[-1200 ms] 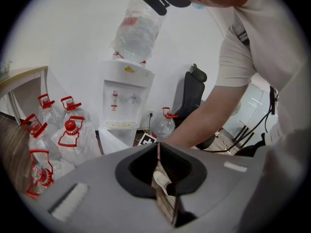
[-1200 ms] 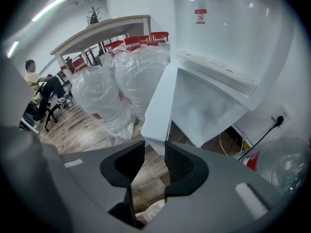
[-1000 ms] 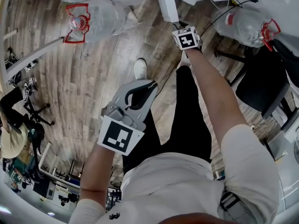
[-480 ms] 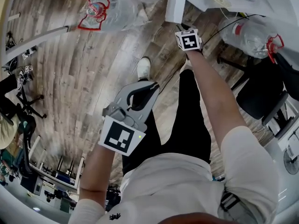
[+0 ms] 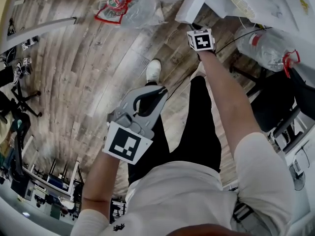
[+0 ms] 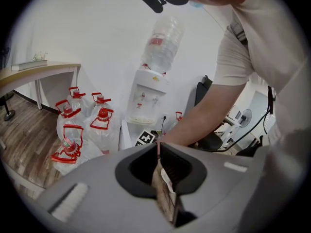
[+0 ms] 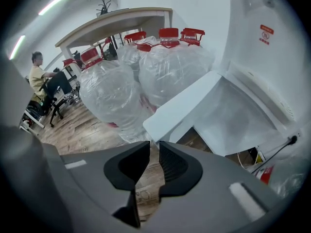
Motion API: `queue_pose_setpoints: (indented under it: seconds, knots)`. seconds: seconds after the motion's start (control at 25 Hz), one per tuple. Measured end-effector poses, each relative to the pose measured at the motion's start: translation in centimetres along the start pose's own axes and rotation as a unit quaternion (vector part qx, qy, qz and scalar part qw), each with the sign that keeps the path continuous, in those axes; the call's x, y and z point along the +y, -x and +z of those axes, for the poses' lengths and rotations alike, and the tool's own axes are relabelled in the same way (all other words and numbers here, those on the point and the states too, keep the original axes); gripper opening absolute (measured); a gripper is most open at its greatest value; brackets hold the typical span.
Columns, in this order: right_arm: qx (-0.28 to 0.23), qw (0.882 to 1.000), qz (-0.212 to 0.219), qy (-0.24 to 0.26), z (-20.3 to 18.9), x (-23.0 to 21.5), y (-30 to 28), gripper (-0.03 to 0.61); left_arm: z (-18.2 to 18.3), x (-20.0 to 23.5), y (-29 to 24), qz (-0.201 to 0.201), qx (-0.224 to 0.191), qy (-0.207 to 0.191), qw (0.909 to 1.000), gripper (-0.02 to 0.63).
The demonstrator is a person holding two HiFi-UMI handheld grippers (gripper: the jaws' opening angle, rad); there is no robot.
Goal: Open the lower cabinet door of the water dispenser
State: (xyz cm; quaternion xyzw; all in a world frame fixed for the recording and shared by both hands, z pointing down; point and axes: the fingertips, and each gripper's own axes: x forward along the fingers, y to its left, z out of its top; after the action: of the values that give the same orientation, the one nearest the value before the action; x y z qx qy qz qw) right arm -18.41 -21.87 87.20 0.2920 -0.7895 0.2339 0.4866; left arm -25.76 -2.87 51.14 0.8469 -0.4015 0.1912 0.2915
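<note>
The white water dispenser (image 6: 147, 97) stands against the wall with a clear bottle (image 6: 163, 42) on top. Its lower cabinet door (image 7: 187, 103) is swung out, showing the pale inside of the cabinet (image 7: 243, 115). In the head view the door (image 5: 193, 5) is a white slab at the top. My right gripper (image 7: 154, 149) points down at the door's bottom corner; its jaws are closing, with a narrow gap and only floor showing between them. In the head view the right gripper (image 5: 195, 28) sits just under the door's edge. My left gripper (image 5: 149, 98) hangs shut over the floor, holding nothing.
Several large water bottles with red caps (image 7: 163, 67) crowd the floor left of the door, also bottles (image 5: 125, 5) in the head view. Another bottle (image 5: 266, 43) and a black chair (image 5: 278, 100) lie to the right. A desk (image 7: 114, 23) and a seated person (image 7: 44, 81) are farther off.
The door's edge has shifted right and now slants in the head view, and my right gripper has stayed just below it. My left gripper keeps its place in the picture.
</note>
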Motion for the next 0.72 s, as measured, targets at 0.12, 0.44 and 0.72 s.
queue_pose_setpoints:
  seconds: [0.12,0.44,0.72]
  knots:
    - [0.003,1.000,0.002,0.007,0.8,0.7,-0.3,0.061,-0.5,0.6,0.9,0.006,-0.003,0.006,1.0000,0.061]
    - [0.001,1.000,0.009,0.027,3.1,2.8,-1.5,0.058,-1.8,1.5,2.7,0.015,-0.008,0.022,0.9996,0.061]
    - [0.004,0.998,0.010,0.061,4.7,3.6,-2.3,0.054,-3.0,1.9,3.6,0.019,-0.012,0.031,0.9993,0.061]
